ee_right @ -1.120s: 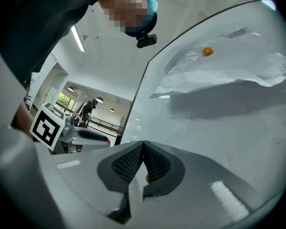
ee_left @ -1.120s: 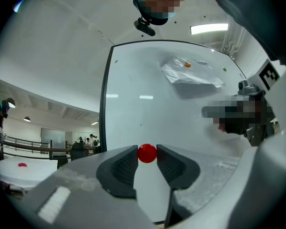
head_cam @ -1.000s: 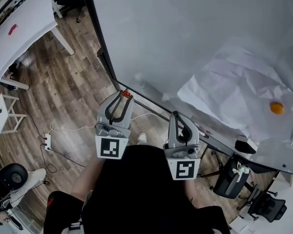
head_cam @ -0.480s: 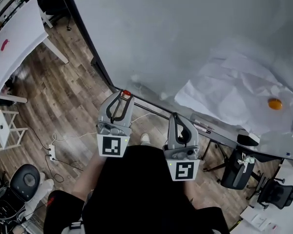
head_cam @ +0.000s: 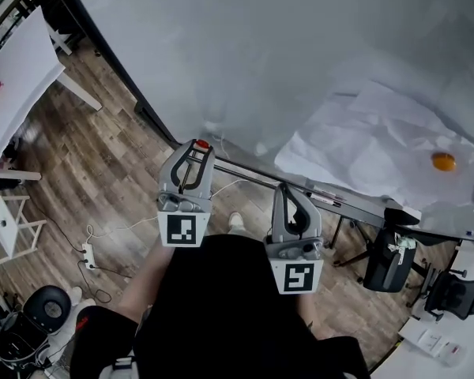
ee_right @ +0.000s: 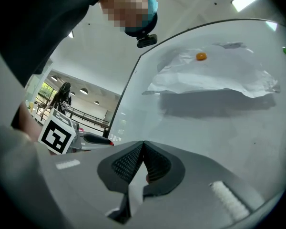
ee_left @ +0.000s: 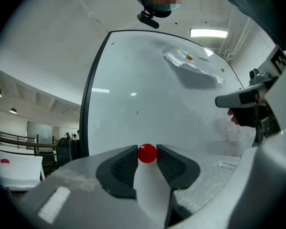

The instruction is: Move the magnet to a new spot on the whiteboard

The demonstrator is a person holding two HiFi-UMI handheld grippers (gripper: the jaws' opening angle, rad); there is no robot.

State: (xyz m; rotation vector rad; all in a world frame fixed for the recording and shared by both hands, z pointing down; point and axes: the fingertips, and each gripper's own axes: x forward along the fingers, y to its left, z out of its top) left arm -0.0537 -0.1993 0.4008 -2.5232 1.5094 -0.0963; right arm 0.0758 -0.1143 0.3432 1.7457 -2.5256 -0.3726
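Left hand-held gripper (head_cam: 197,147) still pinching red magnet (ee_left: 147,153), edged nearer whiteboard (head_cam: 300,54) bottom-left corner; placement likely next. Right hand-held gripper (ee_right: 143,145) pressed together, empty.

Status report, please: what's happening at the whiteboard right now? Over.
Left gripper shut on red magnet, short of whiteboard. Right gripper shut, empty. Paper sheet under orange magnet covers board's right side.

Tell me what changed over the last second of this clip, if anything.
The left claw, shut on the red magnet, edged slightly up toward the whiteboard; most of the shift in the head view looks like the camera panning. Nothing was taken hold of or let go. The right claw stayed shut and empty, and the orange magnet stayed on the paper sheet.
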